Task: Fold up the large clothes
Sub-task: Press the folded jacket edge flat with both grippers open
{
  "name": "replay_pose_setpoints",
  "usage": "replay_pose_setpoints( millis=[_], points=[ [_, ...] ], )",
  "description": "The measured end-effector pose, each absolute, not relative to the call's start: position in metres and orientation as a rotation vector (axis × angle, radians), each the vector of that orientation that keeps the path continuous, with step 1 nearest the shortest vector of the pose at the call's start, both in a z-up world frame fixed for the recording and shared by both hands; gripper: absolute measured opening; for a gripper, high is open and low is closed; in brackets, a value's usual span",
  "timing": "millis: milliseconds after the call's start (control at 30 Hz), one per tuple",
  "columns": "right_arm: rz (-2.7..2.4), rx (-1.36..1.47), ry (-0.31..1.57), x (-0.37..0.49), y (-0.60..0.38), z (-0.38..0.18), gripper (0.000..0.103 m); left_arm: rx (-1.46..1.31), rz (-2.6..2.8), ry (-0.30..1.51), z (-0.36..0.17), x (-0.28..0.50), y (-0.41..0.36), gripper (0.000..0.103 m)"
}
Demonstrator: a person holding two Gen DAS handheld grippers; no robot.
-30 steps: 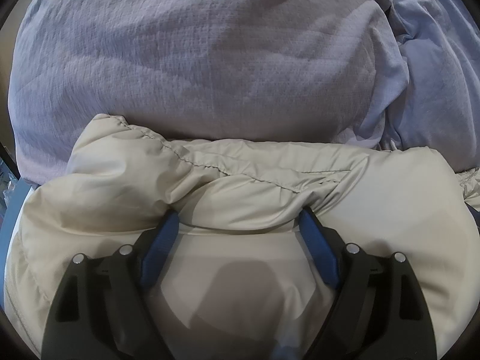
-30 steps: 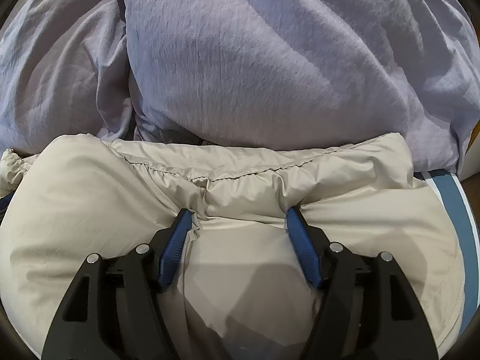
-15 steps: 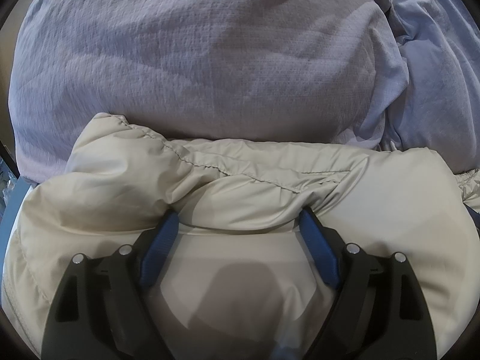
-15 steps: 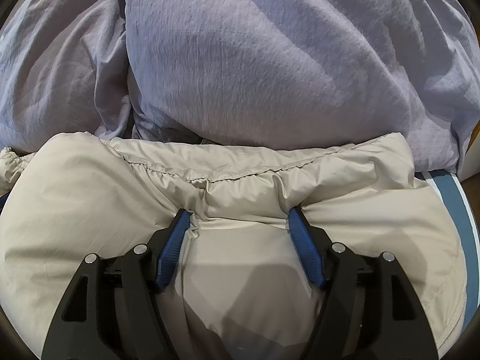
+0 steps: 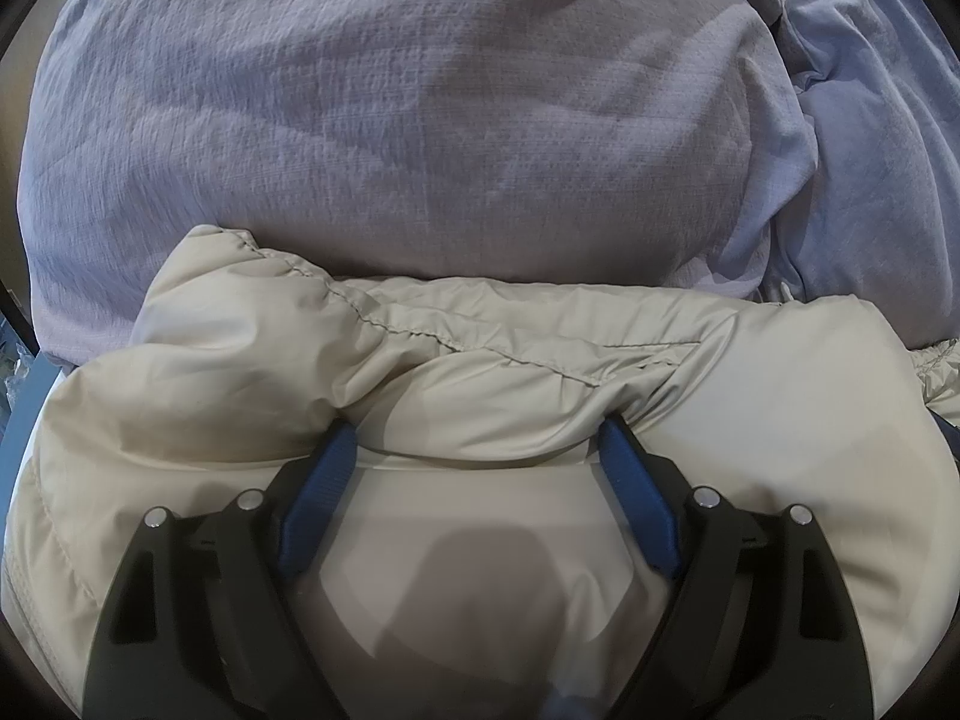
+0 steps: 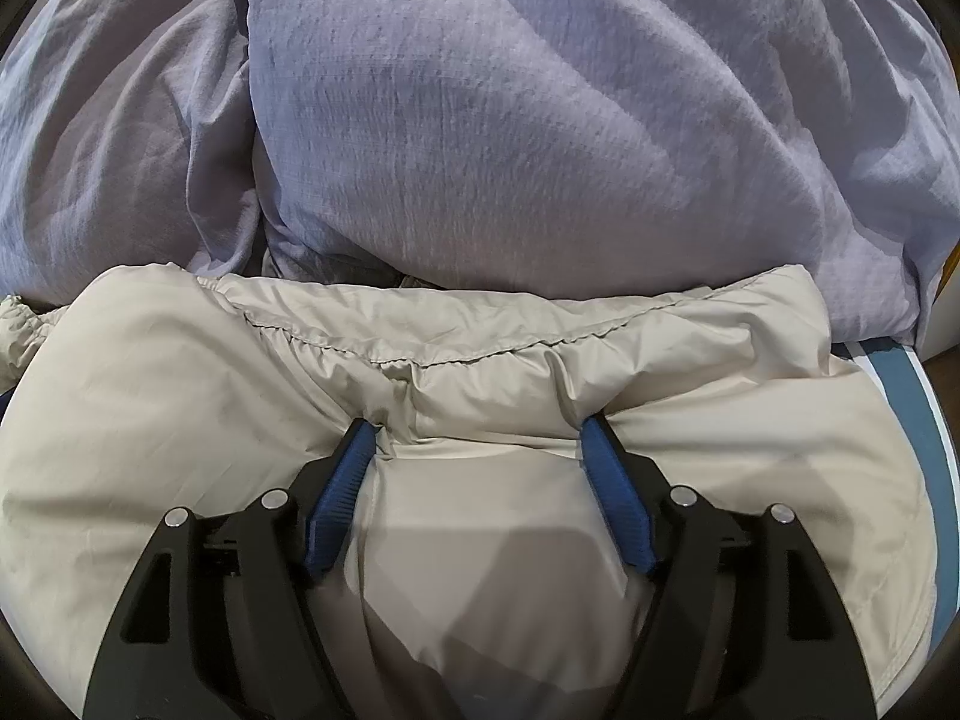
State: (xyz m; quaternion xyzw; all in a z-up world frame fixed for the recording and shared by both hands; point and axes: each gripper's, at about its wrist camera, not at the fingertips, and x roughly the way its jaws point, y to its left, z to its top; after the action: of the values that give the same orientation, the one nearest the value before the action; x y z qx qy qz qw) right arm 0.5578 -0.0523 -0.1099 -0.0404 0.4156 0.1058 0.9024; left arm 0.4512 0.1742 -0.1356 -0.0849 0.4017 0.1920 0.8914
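The beige jacket (image 5: 750,396) is spread on the bed, near the lilac pillow (image 5: 390,120). Both left tool (image 5: 474,438) and right tool (image 6: 477,429) are kept spread, pressed down, probably to flatten its fold.

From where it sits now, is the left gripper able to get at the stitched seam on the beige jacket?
Probably yes. The left gripper is open, its fingertips pressed into the beige jacket, and the stitched seam lies just ahead with nothing over it. The lavender pillow sits beyond.
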Motion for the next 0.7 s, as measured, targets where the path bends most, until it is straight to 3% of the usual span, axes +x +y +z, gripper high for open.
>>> replay_pose_setpoints(
  millis=[700],
  points=[
    [0.21, -0.087, 0.852, 0.5542, -0.0534, -0.1037, 0.077, -0.177, 0.4, 0.829, -0.136, 0.449, 0.1733, 0.083]
  ],
)
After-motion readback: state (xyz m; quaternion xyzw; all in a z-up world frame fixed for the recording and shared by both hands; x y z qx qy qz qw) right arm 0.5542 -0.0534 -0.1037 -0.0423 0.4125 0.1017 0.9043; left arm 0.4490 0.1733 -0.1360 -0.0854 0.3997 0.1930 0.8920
